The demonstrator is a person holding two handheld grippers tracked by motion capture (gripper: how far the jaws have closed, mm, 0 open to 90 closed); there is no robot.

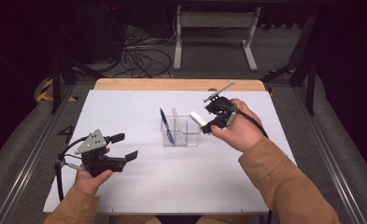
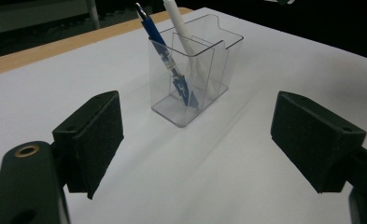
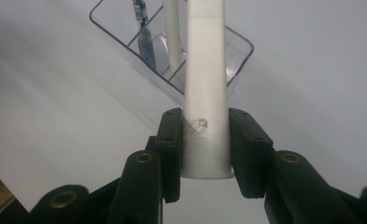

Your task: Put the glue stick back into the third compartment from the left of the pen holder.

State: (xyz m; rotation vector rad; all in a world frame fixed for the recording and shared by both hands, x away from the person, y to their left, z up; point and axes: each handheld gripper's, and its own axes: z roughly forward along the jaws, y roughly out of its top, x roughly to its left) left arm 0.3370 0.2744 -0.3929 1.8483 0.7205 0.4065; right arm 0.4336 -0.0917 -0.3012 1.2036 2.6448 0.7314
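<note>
Black padded jaws of the right gripper clamped a white tube-shaped object by its lower end, holding it just above and beside a clear plastic pen holder standing mid-table. Inside the holder's compartments leaned a blue pen and a white pen. On the person's near left, the left gripper rested low over the white table, jaws spread wide with nothing between them, aimed toward the holder.
</note>
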